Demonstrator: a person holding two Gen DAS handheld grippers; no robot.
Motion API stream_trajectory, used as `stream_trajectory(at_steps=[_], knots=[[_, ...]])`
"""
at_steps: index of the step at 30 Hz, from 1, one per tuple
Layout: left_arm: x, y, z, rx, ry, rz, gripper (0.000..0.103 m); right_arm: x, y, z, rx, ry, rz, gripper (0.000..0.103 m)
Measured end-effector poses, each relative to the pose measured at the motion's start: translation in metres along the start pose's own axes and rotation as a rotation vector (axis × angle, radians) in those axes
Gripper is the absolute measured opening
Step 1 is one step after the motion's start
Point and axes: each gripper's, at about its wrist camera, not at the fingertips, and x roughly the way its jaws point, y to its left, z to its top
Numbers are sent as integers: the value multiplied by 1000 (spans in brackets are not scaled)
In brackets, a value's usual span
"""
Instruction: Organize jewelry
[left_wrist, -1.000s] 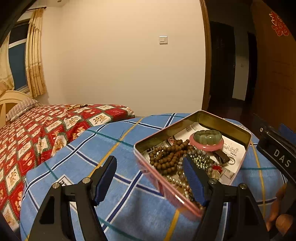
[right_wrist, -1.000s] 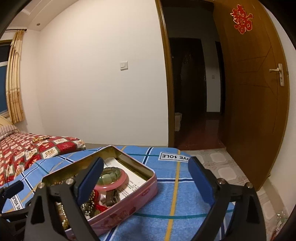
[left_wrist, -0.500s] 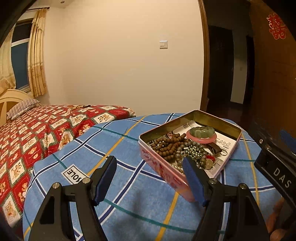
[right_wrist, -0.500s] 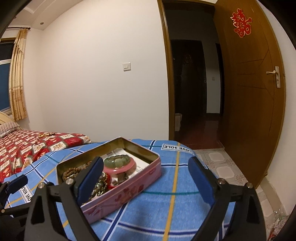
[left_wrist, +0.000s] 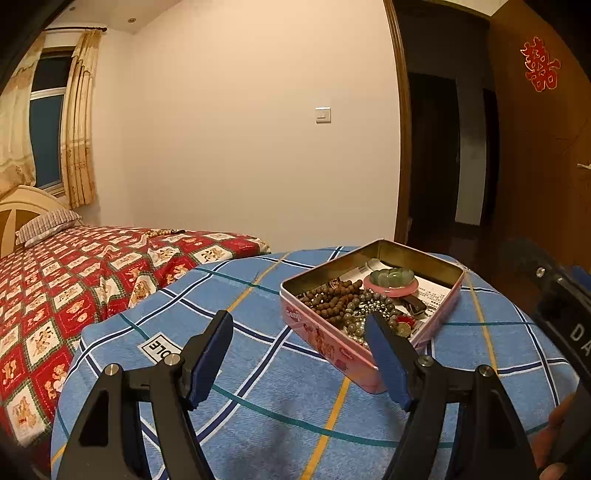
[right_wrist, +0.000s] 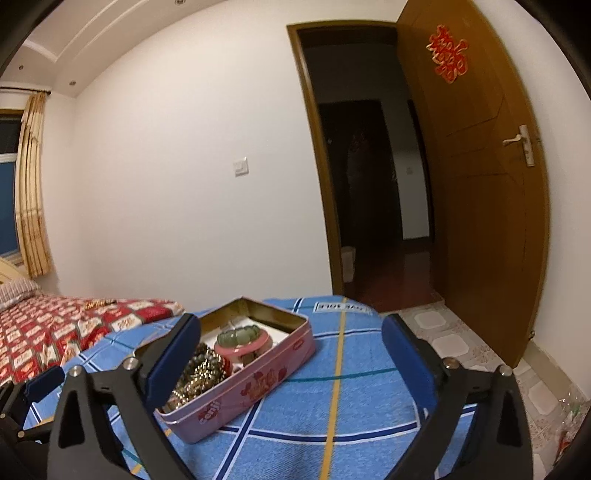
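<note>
My left claw (left_wrist: 301, 349) hangs wide apart, empty, over the blue plaid towel (left_wrist: 258, 413), near its white "SOLE" label (left_wrist: 159, 347). My right claw (right_wrist: 291, 354) is spreading wider, nothing gripped. The pink rectangular tin (left_wrist: 332, 343), gold inside, sits on the towel to the right, holding brown wooden beads (left_wrist: 334, 301), grey pearly beads (left_wrist: 369, 308), a green bangle (left_wrist: 392, 276) and printed paper (left_wrist: 434, 293). My right tool reads "DA" (left_wrist: 581, 338).

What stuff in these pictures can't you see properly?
- Left wrist view: the near end of the pink tin sits behind a gripper finger.
- Right wrist view: the beads are partly covered by a finger.
- Print on the paper is too small to read.
- Something beaded on the red bedspread is too far off to identify.
</note>
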Motion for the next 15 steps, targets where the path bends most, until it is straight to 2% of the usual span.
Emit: stream_trajectory(at_steps=[9,12,15], knots=[[-13,13,1,-59,-68,24,74,-20,4,2,-22,-104,-18,103],[-23,11,2,-29,-137,62,74,-23,8,2,-42,-123,-19,103],[-26,7,2,-1,-155,56,74,-26,10,2,-58,-140,-21,103]])
